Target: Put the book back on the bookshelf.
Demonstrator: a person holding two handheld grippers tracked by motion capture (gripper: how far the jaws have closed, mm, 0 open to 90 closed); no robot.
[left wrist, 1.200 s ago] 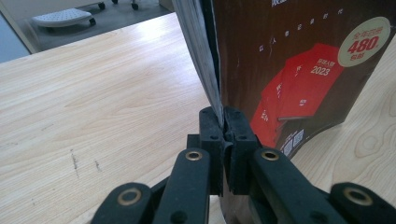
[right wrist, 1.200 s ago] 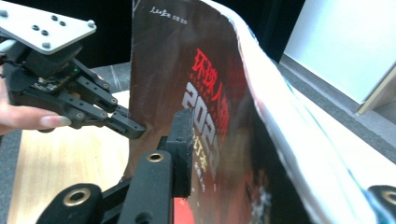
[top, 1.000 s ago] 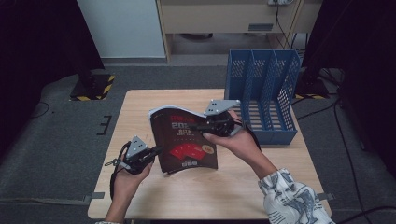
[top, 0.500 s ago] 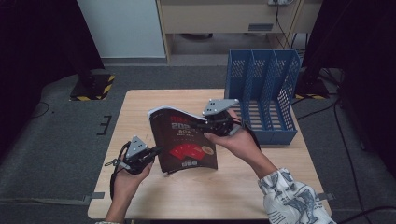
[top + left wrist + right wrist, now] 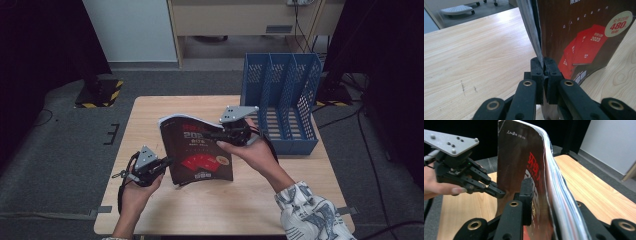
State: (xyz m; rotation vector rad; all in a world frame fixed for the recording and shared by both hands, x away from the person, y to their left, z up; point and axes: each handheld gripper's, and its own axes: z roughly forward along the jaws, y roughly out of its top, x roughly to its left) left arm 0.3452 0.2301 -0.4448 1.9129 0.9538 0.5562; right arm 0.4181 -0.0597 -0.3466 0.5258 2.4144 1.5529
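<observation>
A: What has changed since the earlier frames?

B: Almost nothing has shifted. Both hands hold their places, and the book (image 5: 200, 152) hangs in the same pose above the tabletop (image 5: 150, 107). The one change is at the right claw (image 5: 212, 135), whose jaws have just been closing and then opening a little with the book between them.

A: State the condition of the left claw (image 5: 167, 161).

B: Its jaws are closed on the book's lower left corner. In the left claw view the two black pads (image 5: 537, 66) pinch the cover and pages at the bottom of the book (image 5: 584, 37), with almost no gap between them.

A: And the right claw?

B: Its jaws straddle the right edge of the book. In the right claw view one pad (image 5: 526, 190) lies against the dark cover and the other jaw stands behind the fanned pages (image 5: 559, 182). The book (image 5: 524, 152) is gripped between them, narrowly open to the thickness of the pages.

A: Where is the book?

B: It is held near upright and slightly bowed between the two claws, over the middle of the tabletop. Its lower edge is close to the wood; whether it touches cannot be told. The cover is dark brown with red print.

A: Anything nearby?

B: A blue file rack (image 5: 285, 90) stands at the far right corner of the tabletop, just beyond the right hand (image 5: 250, 152).
</observation>
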